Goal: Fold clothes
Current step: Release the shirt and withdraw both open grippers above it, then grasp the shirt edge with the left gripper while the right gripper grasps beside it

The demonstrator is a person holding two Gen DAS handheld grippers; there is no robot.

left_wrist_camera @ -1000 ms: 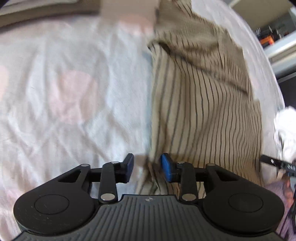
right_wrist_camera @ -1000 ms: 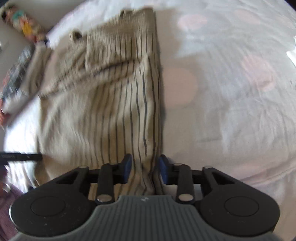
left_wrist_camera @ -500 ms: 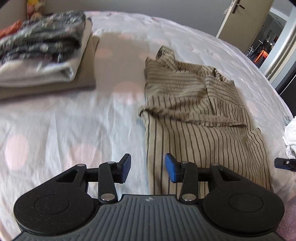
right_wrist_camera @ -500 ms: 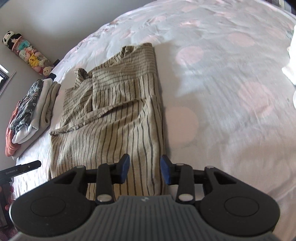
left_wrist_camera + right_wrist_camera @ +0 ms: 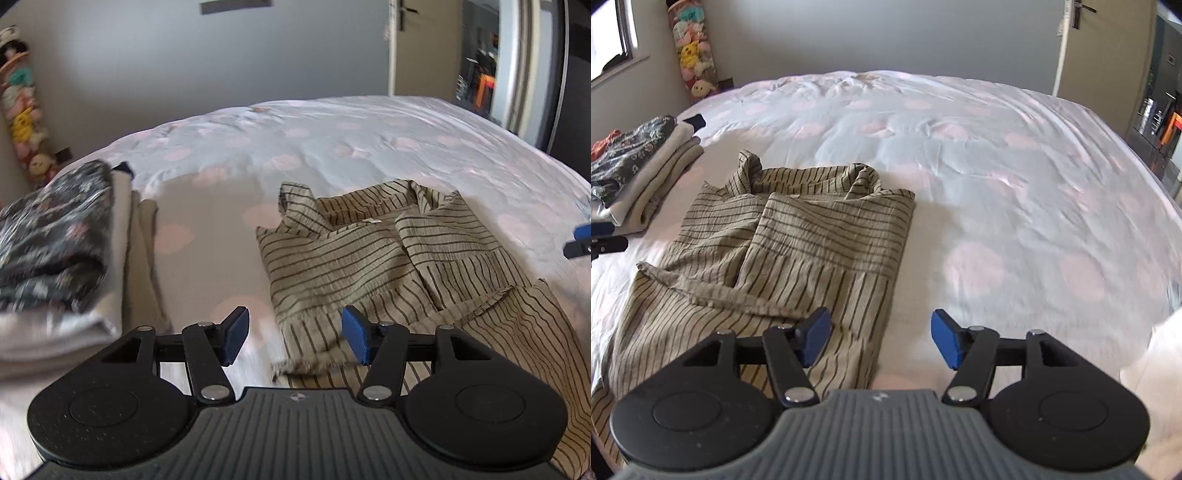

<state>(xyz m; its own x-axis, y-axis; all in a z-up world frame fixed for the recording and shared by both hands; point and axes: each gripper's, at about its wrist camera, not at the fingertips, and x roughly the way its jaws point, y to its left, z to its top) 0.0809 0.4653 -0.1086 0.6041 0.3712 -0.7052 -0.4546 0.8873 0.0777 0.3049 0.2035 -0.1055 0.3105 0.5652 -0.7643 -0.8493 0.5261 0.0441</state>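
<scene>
Both wrist views look forward, low and near over the bed (image 5: 1015, 177), left from the striped garment's (image 5: 369, 258) left side, right from its right, sharing it.

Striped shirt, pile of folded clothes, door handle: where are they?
striped shirt (image 5: 827, 236), right wrist view, on its folded upper panel.
pile of folded clothes (image 5: 55, 243), left wrist view, on the dark floral top layer.
door handle (image 5: 1084, 7), right wrist view, on the lever.

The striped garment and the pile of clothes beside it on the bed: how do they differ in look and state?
The striped garment is one tan piece with dark stripes, only partly folded, with a loose wrinkled edge; the pile of folded clothes holds several pieces, dark floral on top and plain beige below. The garment lies low and spread wide; the pile is compact and stacked. Both rest on the dotted bedsheet, apart from each other.
</scene>
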